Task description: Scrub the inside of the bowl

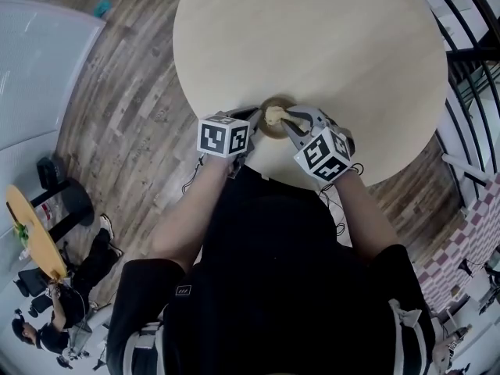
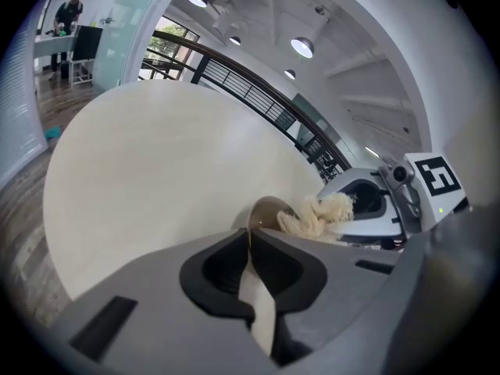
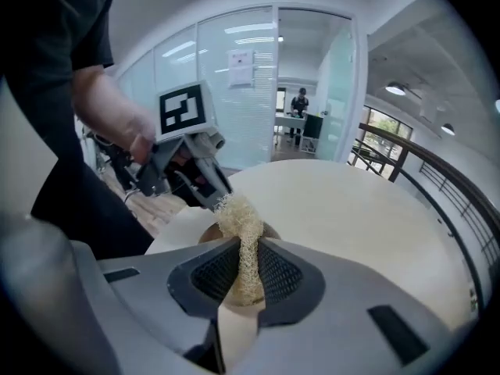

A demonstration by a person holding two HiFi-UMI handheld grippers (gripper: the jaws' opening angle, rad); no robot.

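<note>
A small brown bowl [image 1: 269, 129] stands near the front edge of the round pale table [image 1: 312, 45]. My left gripper [image 1: 251, 118] is shut on the bowl's near rim; in the left gripper view the thin rim [image 2: 249, 233] runs between the closed pads. My right gripper [image 1: 287, 120] is shut on a cream mesh scrubber [image 3: 244, 233], whose loose tuft [image 2: 322, 212] hangs just over the bowl [image 2: 266, 208]. In the right gripper view only slivers of the bowl [image 3: 208, 233] show behind the scrubber, with the left gripper [image 3: 209, 195] right behind it.
The table's front edge [image 1: 258, 180] lies close to my body, with wood plank floor [image 1: 125, 123] to the left. A dark railing [image 1: 469, 92] runs along the right. A small yellow table [image 1: 31, 233] and a person [image 1: 55, 326] are at the lower left.
</note>
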